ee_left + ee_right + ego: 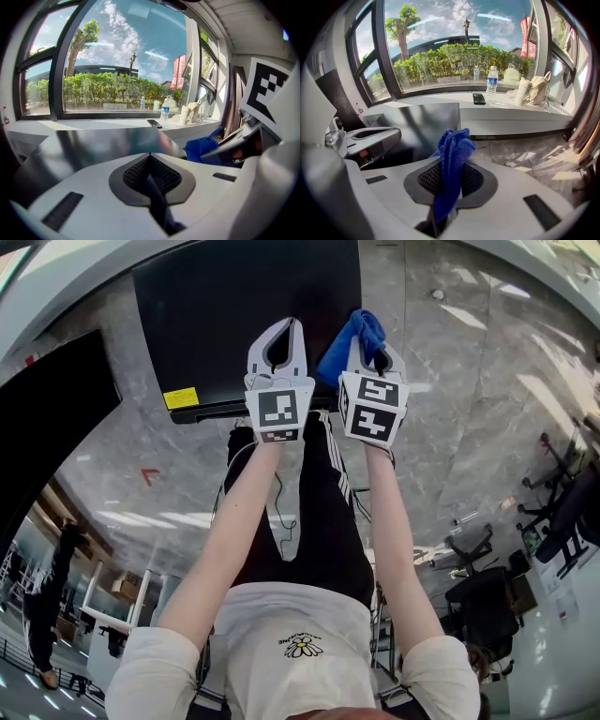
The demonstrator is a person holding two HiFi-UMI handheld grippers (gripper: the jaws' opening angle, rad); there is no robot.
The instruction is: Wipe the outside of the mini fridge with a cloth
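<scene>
The black mini fridge (234, 315) stands on the floor below me, its flat top facing up and a yellow label on its near edge. My left gripper (278, 334) hovers over the fridge's near edge, shut with nothing between its jaws. To its right, my right gripper (372, 351) is shut on a blue cloth (349, 334) that bunches up past the fingertips, over the fridge's right edge. In the left gripper view, the left gripper (150, 157) faces the fridge top (103, 145), with the cloth (201, 150) at the right. In the right gripper view, the right gripper (452, 159) clamps the cloth (453, 145) beside the fridge (422, 124).
A window sill behind the fridge carries a water bottle (491, 80), a phone (478, 98) and bags (534, 91). Grey marble floor (450, 362) surrounds the fridge. A dark panel (47, 418) stands at the left, and office chairs (562, 512) at the right.
</scene>
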